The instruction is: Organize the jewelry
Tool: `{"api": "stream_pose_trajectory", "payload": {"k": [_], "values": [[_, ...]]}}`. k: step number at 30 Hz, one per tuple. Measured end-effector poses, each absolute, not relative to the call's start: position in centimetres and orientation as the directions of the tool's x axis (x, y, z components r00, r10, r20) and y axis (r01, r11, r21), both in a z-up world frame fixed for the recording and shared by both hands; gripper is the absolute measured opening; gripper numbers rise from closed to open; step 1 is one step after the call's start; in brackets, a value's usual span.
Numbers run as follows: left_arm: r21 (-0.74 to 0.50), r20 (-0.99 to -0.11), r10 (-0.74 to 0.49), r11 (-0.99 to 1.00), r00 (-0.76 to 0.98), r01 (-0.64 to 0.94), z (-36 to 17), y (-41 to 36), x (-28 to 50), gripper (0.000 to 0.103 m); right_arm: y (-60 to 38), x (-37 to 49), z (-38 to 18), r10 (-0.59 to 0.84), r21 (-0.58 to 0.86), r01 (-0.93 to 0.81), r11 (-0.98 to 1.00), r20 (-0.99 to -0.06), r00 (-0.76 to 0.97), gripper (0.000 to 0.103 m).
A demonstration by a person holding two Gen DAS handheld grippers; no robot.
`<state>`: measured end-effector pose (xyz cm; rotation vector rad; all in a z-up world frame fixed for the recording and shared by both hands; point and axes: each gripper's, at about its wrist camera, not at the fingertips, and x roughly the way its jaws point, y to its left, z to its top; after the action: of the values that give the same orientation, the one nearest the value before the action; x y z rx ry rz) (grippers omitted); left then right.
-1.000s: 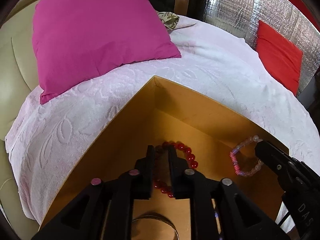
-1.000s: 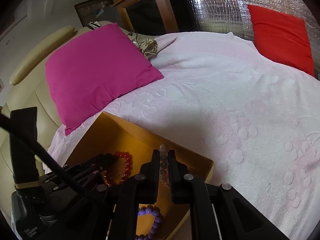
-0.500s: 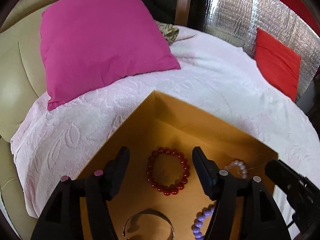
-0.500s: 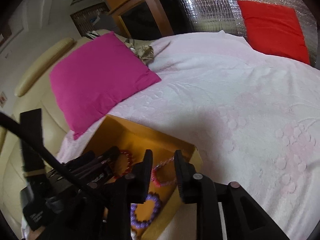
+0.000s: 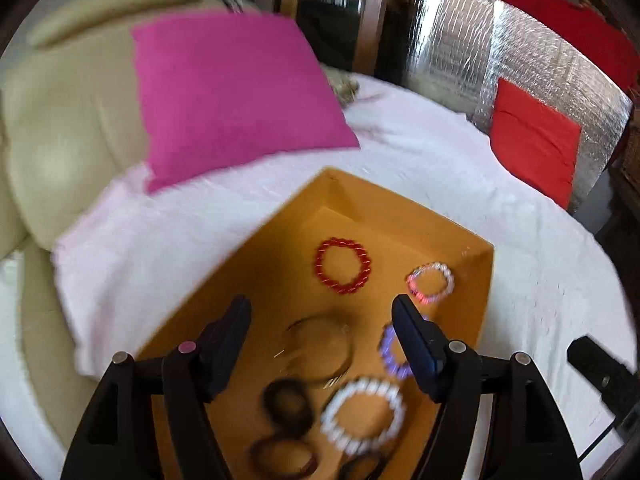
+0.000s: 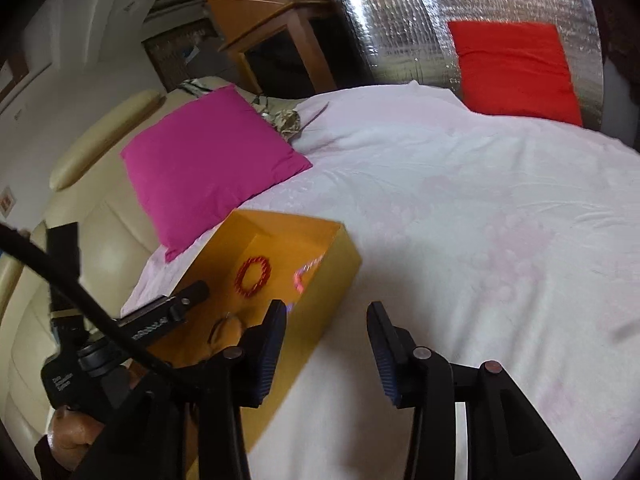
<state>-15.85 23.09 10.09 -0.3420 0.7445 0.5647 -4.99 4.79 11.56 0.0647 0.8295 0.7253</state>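
Both the left hand-held gripper (image 5: pixel 322 312) and right hand-held gripper (image 6: pixel 327 320) are held wide open, empty, above the orange box (image 5: pixel 400 216) of bracelets.

Home bedroom: bed, pink blanket (image 6: pixel 460 208), magenta pillow (image 5: pixel 236 96), cream headboard (image 5: pixel 68 128).

- The purple bracelet (image 5: pixel 390 350) was partly hidden behind a finger of the left gripper (image 5: pixel 322 314).
- Dark bracelets (image 5: pixel 288 400) were blurred.
- The box (image 6: pixel 340 276) wall concealed most of the pink bracelet (image 6: pixel 305 274).

Pink bedspread (image 6: pixel 460 208), magenta cushion (image 5: pixel 232 92) (cream headboard (image 5: pixel 68 128) behind), silver wall (image 6: pixel 400 12).
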Motion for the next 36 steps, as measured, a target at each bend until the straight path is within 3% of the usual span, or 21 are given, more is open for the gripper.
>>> {"api": "stream_pose_trajectory", "payload": {"k": [6, 10, 14, 20, 36], "values": [[0.002, -0.636, 0.473, 0.791, 0.61, -0.612, 15.9, 19.1, -23.7, 0.074, 2.3, -11.2, 14.7, 0.642, 0.285, -0.627, 0.725, -0.608, 0.467, 0.051], [0.026, -0.553, 0.525, 0.787, 0.647, -0.616, 19.7, 17.1, -28.3, 0.083, 1.2, -15.4, 16.8, 0.675, 0.282, -0.661, 0.696, -0.573, 0.465, 0.054], [0.077, -0.494, 0.559, 0.791, 0.666, -0.607, 22.6, 14.7, -32.0, 0.087, 0.0, -20.3, 19.4, 0.7, 0.253, -0.696, 0.672, -0.524, 0.485, 0.068], [0.187, -0.398, 0.63, 0.767, 0.666, -0.614, 25.0, 11.4, -36.2, 0.096, -1.9, -26.3, 22.5, 0.704, 0.205, -0.712, 0.671, -0.478, 0.526, 0.07], [0.153, -0.351, 0.63, 0.768, 0.693, -0.621, 28.2, 8.9, -45.2, 0.098, -6.1, -31.8, 25.6, 0.576, 0.154, -0.599, 0.786, -0.534, 0.619, 0.078]]}}
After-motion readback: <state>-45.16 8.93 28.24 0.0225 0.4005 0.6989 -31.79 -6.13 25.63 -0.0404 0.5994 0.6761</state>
